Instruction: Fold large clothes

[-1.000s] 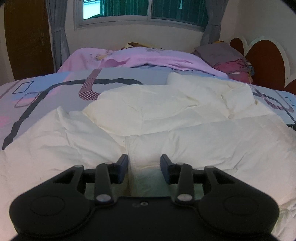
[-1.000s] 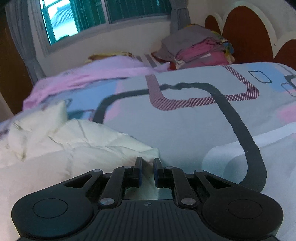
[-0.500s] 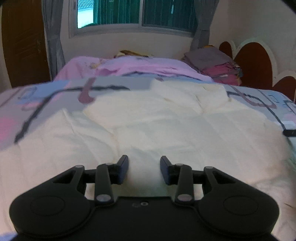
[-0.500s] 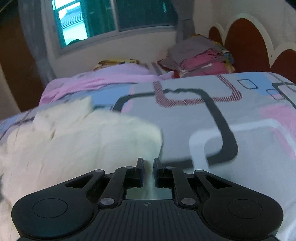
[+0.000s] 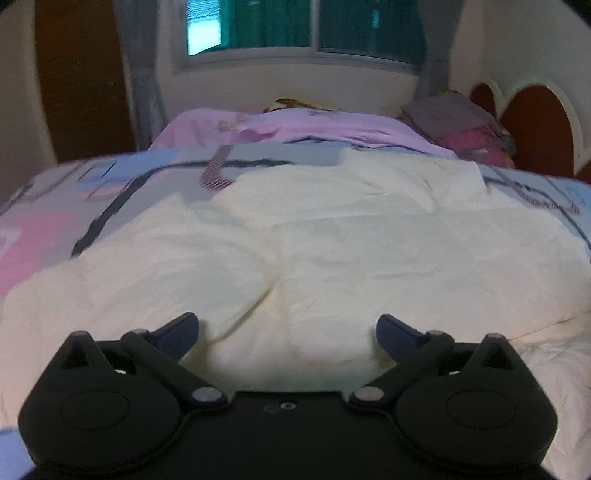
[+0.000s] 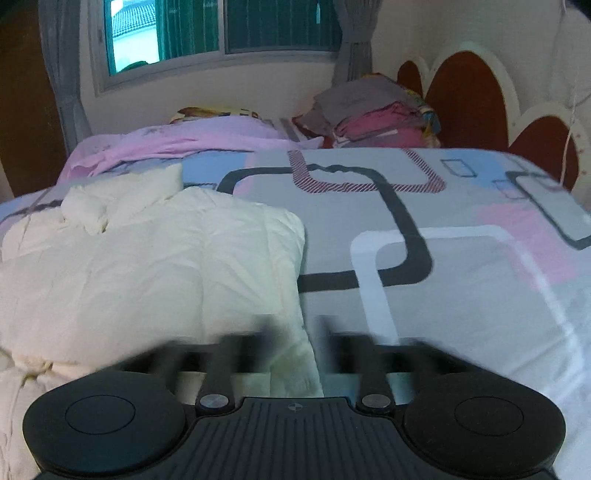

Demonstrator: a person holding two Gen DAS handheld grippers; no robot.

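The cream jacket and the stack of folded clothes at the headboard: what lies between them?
In the right wrist view, only the patterned bedsheet lies between the cream jacket and the stack of folded clothes; the pink blanket lies left of that stretch.

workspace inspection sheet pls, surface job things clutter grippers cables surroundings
surface: bedspread with grey, pink and blue shapes
job's things: cream padded jacket lying spread on the bedspread, creased
clutter: pink blanket bunched at the far end; folded clothes pile by the headboard
grippers: left gripper open wide over the jacket; right gripper motion-blurred at the jacket's edge, fingers apart
cables: nothing seen
surroundings: window, grey curtains, cream wall
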